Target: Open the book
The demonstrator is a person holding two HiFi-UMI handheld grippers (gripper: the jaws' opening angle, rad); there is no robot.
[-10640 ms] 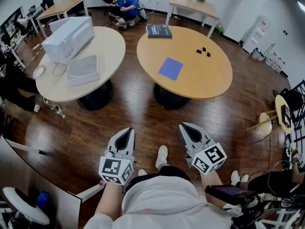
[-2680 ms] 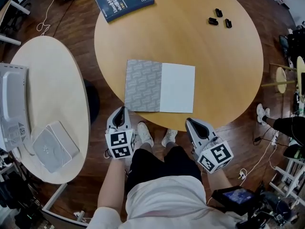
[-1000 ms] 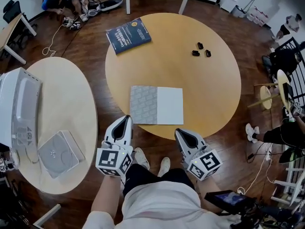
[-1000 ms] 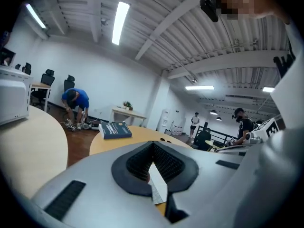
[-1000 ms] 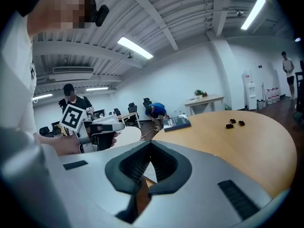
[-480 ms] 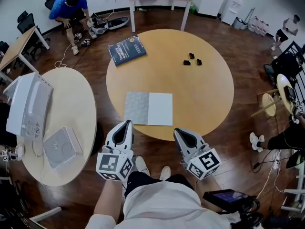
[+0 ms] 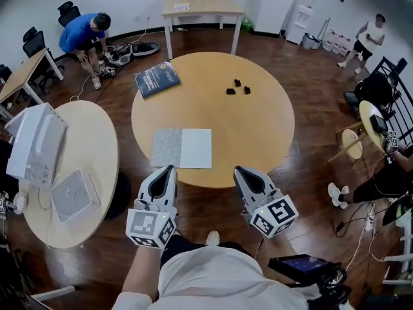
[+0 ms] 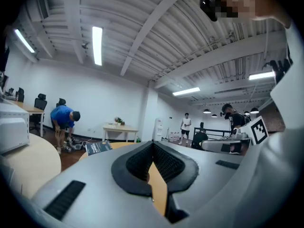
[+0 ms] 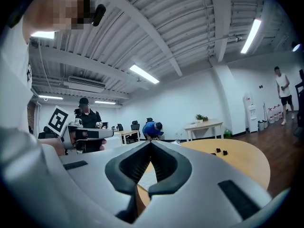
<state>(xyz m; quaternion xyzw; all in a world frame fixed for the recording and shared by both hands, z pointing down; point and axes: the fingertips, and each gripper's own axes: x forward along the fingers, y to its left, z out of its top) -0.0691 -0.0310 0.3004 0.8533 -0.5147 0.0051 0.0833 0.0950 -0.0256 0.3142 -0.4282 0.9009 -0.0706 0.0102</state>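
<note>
The book [image 7: 181,148] lies open and flat near the front edge of the round wooden table [image 7: 258,134], with a grey patterned leaf on the left and a white page on the right. Both grippers are held in front of the person's body, short of the table and touching nothing. My left gripper [image 7: 170,169] is shut and empty, pointing at the table's near edge below the book. My right gripper [image 7: 239,171] is also shut and empty, to the right of the book. Each gripper view shows its own jaws [image 8: 153,144] [image 9: 150,144] closed tip to tip.
A closed blue book [image 7: 157,78] lies at the table's far left, with small black pieces [image 7: 236,86] at the far middle. A cream table [image 7: 90,141] at left holds white boxes [image 7: 35,141]. People stand or crouch at the back left [image 7: 80,34] and right.
The person has stepped back from the table, so the open book and table now sit farther from both grippers. The grippers stay shut and keep their place in front of the body.
</note>
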